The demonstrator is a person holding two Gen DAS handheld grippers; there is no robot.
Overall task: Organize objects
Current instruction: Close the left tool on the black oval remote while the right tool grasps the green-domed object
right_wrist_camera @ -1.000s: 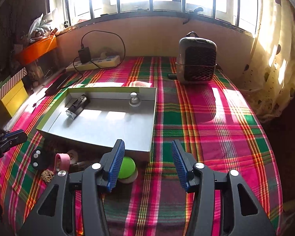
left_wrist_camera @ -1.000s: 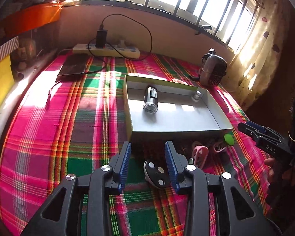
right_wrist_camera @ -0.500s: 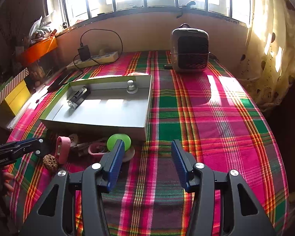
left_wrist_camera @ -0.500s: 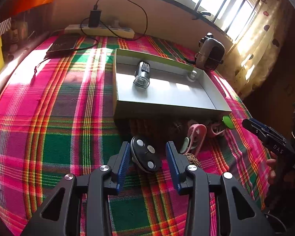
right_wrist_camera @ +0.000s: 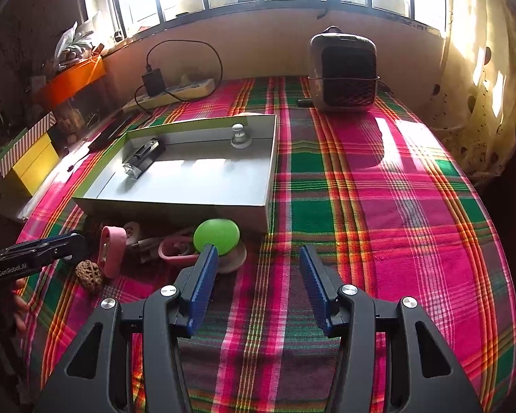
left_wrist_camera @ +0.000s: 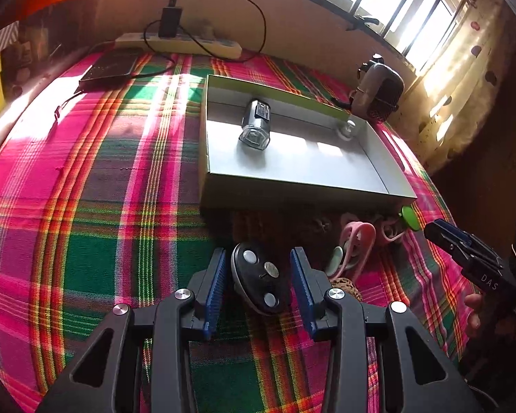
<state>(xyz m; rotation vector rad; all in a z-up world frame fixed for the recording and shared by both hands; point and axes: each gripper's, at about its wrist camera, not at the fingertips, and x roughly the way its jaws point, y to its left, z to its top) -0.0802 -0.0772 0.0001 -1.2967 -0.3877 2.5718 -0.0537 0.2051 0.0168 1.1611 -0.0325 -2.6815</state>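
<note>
Left gripper (left_wrist_camera: 259, 278) is hanging low over the plaid cloth (left_wrist_camera: 96, 206), its jaws having just been opening; they are standing wide around a black key fob (left_wrist_camera: 258, 277), not pressing it. Right gripper (right_wrist_camera: 258, 277) is gaping half-wide over bare cloth, holding nothing, with a green ball (right_wrist_camera: 216, 235) just beside its left finger. Beyond, a grey tray (left_wrist_camera: 292, 196) is carrying a small torch (left_wrist_camera: 256, 125) near its far edge. A heater (right_wrist_camera: 342, 74) is sitting at the far edge.
</note>
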